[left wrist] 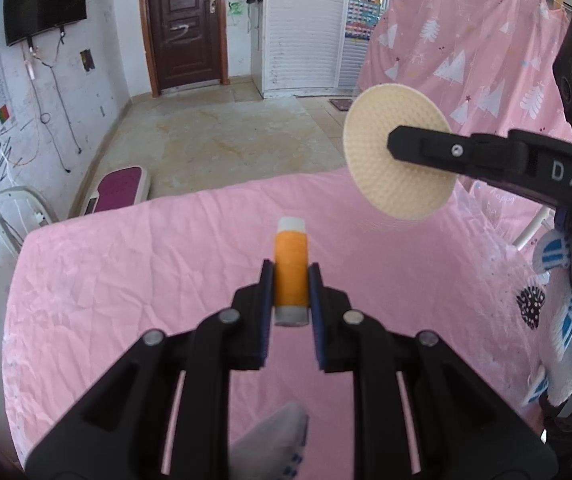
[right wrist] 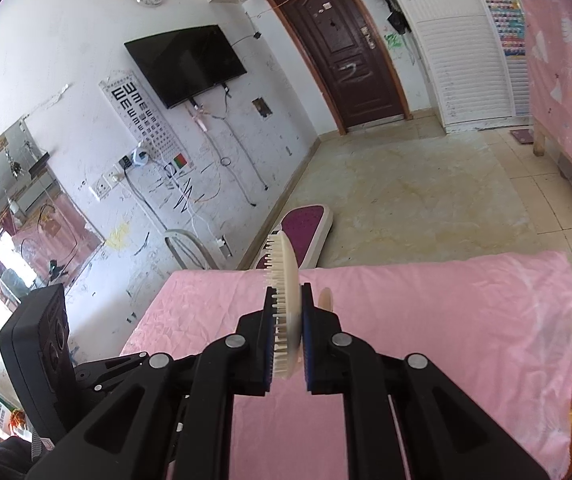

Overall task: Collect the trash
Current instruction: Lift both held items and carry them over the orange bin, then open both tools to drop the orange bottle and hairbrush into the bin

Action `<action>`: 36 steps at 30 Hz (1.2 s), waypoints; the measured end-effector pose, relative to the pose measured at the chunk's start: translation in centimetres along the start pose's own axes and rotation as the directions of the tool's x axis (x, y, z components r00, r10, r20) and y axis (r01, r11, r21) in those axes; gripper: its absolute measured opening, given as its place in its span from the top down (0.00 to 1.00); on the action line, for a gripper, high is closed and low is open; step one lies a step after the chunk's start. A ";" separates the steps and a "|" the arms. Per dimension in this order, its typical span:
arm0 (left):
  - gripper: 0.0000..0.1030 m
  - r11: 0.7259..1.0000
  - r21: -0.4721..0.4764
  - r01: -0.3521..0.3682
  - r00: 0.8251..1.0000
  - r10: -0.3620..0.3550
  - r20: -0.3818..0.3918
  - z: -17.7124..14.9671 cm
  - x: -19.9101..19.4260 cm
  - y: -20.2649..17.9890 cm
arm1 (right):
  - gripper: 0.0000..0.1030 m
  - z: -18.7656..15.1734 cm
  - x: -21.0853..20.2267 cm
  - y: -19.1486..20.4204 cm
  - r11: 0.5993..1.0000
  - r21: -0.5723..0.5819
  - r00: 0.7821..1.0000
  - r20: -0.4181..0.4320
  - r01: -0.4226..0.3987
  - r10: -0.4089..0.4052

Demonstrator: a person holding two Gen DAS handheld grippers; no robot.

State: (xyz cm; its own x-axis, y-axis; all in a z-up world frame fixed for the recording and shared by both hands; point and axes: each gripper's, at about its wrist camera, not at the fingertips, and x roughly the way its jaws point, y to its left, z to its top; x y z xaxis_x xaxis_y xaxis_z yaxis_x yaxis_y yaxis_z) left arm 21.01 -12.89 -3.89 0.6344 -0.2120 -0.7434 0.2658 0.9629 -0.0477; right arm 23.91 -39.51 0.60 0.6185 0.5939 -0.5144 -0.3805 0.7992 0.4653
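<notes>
My left gripper is shut on an orange thread spool with white ends, held above the pink table cloth. My right gripper is shut on a cream round bristled brush disc, held edge-on above the cloth. In the left wrist view the right gripper comes in from the right, gripping the same disc above the table's far right corner.
A pink-covered table fills the foreground. Beyond it lie a tiled floor, a purple-topped scale and a white chair by the left wall. A pink patterned sheet hangs at right. A grey sock-like thing lies below the left gripper.
</notes>
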 end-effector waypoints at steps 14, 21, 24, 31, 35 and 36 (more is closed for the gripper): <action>0.85 0.992 0.113 0.063 0.998 -0.065 0.018 -0.2 -1.8 -9.0 | 0.99 -2.8 -11.0 -7.0 0.990 0.120 0.980 0.176 0.070 -0.090; 0.85 0.977 0.189 0.101 0.995 -0.103 -0.003 -0.6 -1.5 -14.8 | 0.99 -5.0 -16.5 -11.5 0.977 0.190 0.959 0.241 0.101 -0.146; 0.85 0.969 0.220 0.114 0.993 -0.114 -0.011 -0.8 -1.4 -17.3 | 0.99 -5.9 -18.1 -12.8 0.970 0.213 0.951 0.259 0.115 -0.170; 0.85 0.946 0.283 0.159 0.987 -0.155 -0.036 -0.8 -0.5 -22.4 | 0.99 -8.1 -21.3 -16.1 0.952 0.264 0.934 0.275 0.152 -0.226; 0.85 0.930 0.301 0.210 0.978 -0.203 -0.056 -0.4 0.1 -25.3 | 0.99 -9.3 -22.6 -17.9 0.940 0.297 0.927 0.278 0.165 -0.251; 0.85 0.925 0.305 0.226 0.974 -0.216 -0.065 -0.4 0.2 -26.1 | 0.99 -9.6 -23.0 -18.4 0.938 0.305 0.926 0.280 0.166 -0.255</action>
State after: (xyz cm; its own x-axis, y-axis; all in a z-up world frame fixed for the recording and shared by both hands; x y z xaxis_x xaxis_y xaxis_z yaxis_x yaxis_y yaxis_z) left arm 13.91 -38.00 -3.11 0.5133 -0.4038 -0.7573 0.6103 0.7921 -0.0087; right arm 10.07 -67.03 -3.06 0.8619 0.3203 -0.3931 -0.0446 0.8201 0.5705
